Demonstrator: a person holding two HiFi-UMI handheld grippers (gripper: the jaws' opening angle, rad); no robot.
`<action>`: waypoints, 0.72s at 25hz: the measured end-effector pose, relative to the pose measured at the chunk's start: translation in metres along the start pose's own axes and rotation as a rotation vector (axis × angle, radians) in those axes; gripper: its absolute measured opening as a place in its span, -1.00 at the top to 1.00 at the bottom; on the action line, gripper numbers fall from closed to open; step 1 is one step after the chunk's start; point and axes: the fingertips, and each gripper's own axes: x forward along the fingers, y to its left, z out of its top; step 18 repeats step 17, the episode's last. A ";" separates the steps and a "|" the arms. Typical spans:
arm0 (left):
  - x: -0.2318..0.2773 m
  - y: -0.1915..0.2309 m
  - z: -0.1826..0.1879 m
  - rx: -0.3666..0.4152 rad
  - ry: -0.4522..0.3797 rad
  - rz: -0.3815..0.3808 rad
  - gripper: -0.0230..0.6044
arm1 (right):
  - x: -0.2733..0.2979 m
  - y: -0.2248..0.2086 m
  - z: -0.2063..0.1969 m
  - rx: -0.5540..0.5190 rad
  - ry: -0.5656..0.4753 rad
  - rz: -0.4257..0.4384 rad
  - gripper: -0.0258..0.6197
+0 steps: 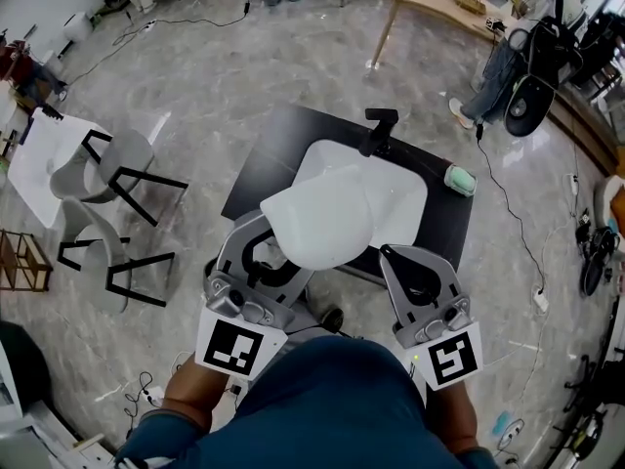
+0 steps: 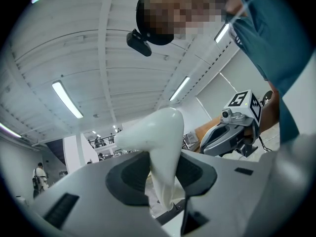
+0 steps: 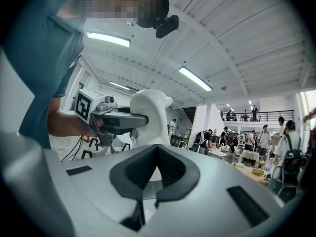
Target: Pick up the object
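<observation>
While the left gripper point(image 1: 264, 252) pinches it, right gripper point(image 1: 393, 254) closed, the glossy white object point(image 1: 317, 218) seems cap-shaped.

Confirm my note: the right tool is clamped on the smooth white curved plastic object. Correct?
No, the left tool is clamped on the smooth white curved plastic object; the left gripper view shows it. The right tool has nothing between its jaws.

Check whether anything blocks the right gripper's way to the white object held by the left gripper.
Nothing visible does. The white moulded plastic object is clamped in the left gripper; the right gripper, jaws together, has only open air between it and the object.
</observation>
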 end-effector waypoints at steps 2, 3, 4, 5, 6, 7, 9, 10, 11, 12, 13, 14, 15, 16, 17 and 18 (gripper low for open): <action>-0.001 -0.001 -0.001 -0.004 0.003 0.000 0.49 | -0.001 0.001 -0.001 0.003 0.003 -0.001 0.88; -0.002 -0.002 -0.002 -0.005 0.006 -0.001 0.49 | -0.002 0.002 -0.002 0.004 0.005 -0.001 0.88; -0.003 -0.002 -0.003 -0.007 0.008 -0.001 0.49 | -0.003 0.003 -0.002 0.006 0.006 -0.002 0.88; -0.004 -0.003 -0.004 -0.009 0.009 0.000 0.49 | -0.003 0.004 -0.003 0.007 0.006 -0.003 0.88; -0.004 -0.003 -0.005 -0.011 0.009 0.001 0.49 | -0.003 0.004 -0.003 0.008 0.005 -0.004 0.88; -0.005 -0.003 -0.005 -0.013 0.008 0.001 0.49 | -0.003 0.005 -0.003 0.009 0.007 -0.005 0.88; -0.006 -0.003 -0.007 -0.017 0.009 0.002 0.49 | -0.002 0.005 -0.004 0.009 0.012 -0.005 0.88; -0.006 -0.003 -0.007 -0.019 0.010 0.001 0.49 | -0.003 0.006 -0.004 0.011 0.013 -0.005 0.88; -0.007 -0.003 -0.007 -0.022 0.011 0.002 0.49 | -0.003 0.006 -0.004 0.012 0.013 -0.004 0.88; -0.008 -0.004 -0.007 -0.023 0.013 0.002 0.49 | -0.003 0.007 -0.004 0.013 0.014 -0.004 0.88; -0.009 -0.004 -0.007 -0.024 0.014 0.003 0.49 | -0.004 0.008 -0.003 0.014 0.014 -0.003 0.88; -0.011 -0.004 -0.007 -0.024 0.015 0.004 0.49 | -0.004 0.010 -0.003 0.014 0.016 -0.002 0.88; -0.013 -0.004 -0.006 -0.023 0.017 0.005 0.49 | -0.005 0.011 -0.002 0.014 0.017 -0.001 0.88; -0.015 -0.004 -0.006 -0.022 0.018 0.005 0.49 | -0.005 0.013 -0.001 0.013 0.019 -0.001 0.88; -0.016 -0.004 -0.005 -0.021 0.019 0.005 0.49 | -0.006 0.015 -0.001 0.012 0.021 0.000 0.88; -0.016 -0.004 -0.005 -0.021 0.019 0.005 0.49 | -0.006 0.015 -0.001 0.012 0.021 0.000 0.88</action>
